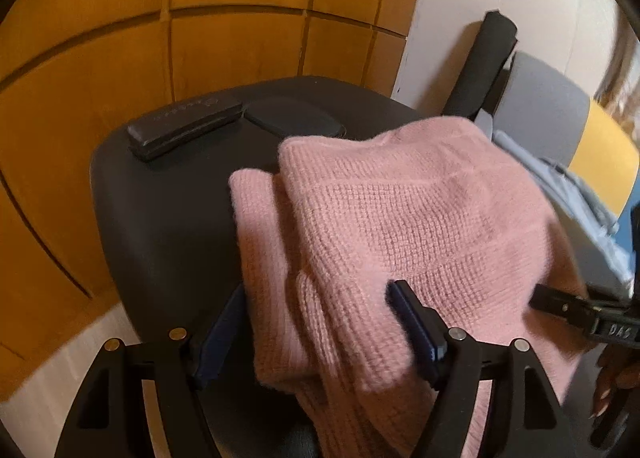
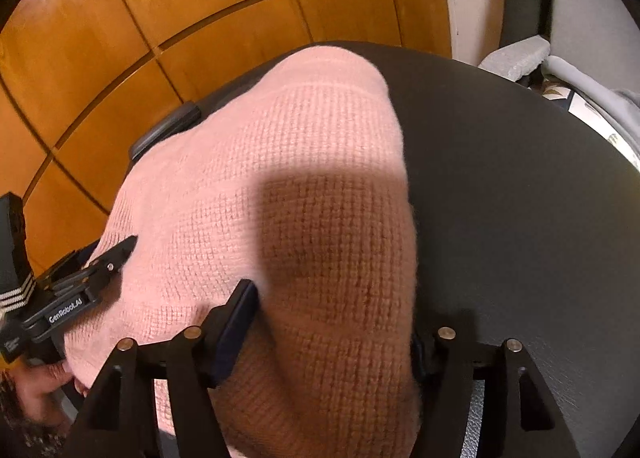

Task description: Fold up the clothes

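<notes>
A pink knitted sweater (image 1: 400, 217) lies bunched and partly folded on a black tabletop (image 1: 168, 217). My left gripper (image 1: 316, 310) is open, its blue-padded fingers straddling the sweater's near edge and a ribbed cuff. In the right wrist view the sweater (image 2: 280, 185) covers the left half of the black table (image 2: 520, 217). My right gripper (image 2: 336, 322) is open around the sweater's near fold; its right finger is hidden behind the fabric. Each gripper shows in the other's view: the right gripper at the right edge (image 1: 576, 310), the left gripper at the left edge (image 2: 96, 266).
A black case (image 1: 184, 129) and a flat dark pad (image 1: 296, 117) lie at the table's far edge. Orange wood panelling (image 1: 120, 57) stands behind. A grey chair (image 1: 540, 105) with pale blue clothing (image 1: 580, 209) stands to the right.
</notes>
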Demonstrator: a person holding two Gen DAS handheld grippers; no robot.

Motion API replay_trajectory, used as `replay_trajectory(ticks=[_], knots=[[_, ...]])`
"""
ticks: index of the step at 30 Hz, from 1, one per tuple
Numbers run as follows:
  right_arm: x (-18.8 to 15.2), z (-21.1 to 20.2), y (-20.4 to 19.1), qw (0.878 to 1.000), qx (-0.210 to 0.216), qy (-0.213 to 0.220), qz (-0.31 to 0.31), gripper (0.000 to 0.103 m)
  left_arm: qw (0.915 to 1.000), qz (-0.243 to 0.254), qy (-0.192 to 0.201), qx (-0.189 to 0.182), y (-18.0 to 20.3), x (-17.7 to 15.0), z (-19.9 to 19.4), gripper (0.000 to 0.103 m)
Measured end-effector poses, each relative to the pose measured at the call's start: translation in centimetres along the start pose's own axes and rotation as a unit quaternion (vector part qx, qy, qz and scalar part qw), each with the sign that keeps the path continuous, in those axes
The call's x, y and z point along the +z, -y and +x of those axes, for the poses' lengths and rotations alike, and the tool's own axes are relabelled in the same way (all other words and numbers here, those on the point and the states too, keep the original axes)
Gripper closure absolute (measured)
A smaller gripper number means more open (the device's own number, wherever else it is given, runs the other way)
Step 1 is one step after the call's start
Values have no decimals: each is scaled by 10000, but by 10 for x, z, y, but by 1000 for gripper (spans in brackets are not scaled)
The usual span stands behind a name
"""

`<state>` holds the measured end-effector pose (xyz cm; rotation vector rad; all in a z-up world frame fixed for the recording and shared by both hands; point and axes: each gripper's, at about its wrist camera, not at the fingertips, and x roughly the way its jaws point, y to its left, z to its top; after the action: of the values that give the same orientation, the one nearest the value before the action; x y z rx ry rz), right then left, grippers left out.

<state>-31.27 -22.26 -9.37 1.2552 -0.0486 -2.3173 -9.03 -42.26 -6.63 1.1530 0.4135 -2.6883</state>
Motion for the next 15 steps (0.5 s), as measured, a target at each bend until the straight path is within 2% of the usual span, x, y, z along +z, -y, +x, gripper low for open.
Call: replay_trajectory(ticks=[2,5,9,11,15], knots=[[-2,-9,1,9999,-49,39,126,36,9996,-247,-79,-74,-7,1,-8,26],[-23,-44,-3,9981,-304,475,256,34,9993,-343,-33,109,-2,-14,-28,26],[-71,-93,-14,9934,-646,943,48,29,9983,-383,368,237,15,-52,-67,27],[-79,-88,-48,9904,-780,1135,-116,26,9977,-426,487,187,22,-66,-77,27],[-89,-82,-62,9877,-1051,1063,-460,26,9980,-358,499,135,43,-94,-89,27]])
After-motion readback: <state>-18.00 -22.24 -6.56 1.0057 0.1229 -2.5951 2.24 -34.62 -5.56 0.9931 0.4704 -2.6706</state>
